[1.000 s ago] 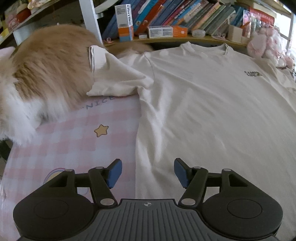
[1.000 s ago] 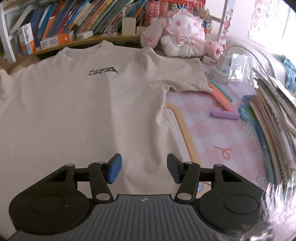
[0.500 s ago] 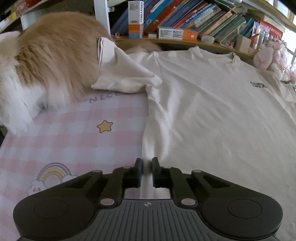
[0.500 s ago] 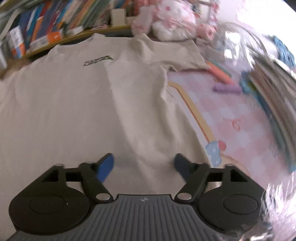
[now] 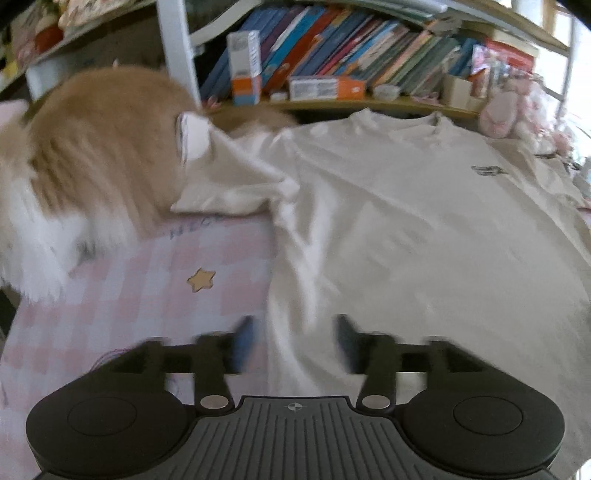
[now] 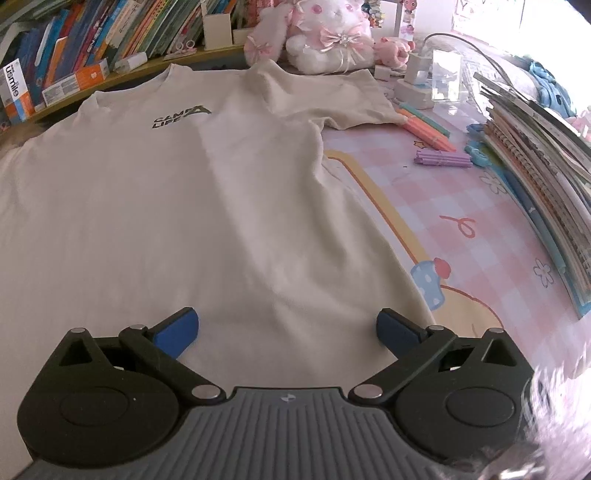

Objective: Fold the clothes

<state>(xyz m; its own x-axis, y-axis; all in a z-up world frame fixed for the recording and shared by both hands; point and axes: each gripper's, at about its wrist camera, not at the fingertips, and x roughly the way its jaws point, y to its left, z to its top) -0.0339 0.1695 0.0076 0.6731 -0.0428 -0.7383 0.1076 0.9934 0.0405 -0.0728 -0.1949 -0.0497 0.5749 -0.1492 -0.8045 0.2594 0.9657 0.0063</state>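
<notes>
A cream T-shirt (image 5: 406, 229) lies spread flat, front up, on a pink checked mat (image 5: 155, 280); it also shows in the right wrist view (image 6: 184, 206) with a dark chest logo (image 6: 181, 116). Its left sleeve (image 5: 225, 173) rests against an orange and white cat (image 5: 92, 155). My left gripper (image 5: 293, 339) is open and blurred, astride the shirt's lower left side edge. My right gripper (image 6: 286, 325) is wide open over the shirt's lower right part, near its side edge. Neither holds anything.
A shelf of books (image 5: 369, 62) runs along the back. Plush toys (image 6: 325, 33) sit behind the right sleeve. Pens (image 6: 441, 158) and a stack of notebooks (image 6: 535, 158) lie on the mat at the right.
My left gripper shut at the shirt's left edge half a second ago and has opened again, blurred with motion. My right gripper has opened wider and steadied.
</notes>
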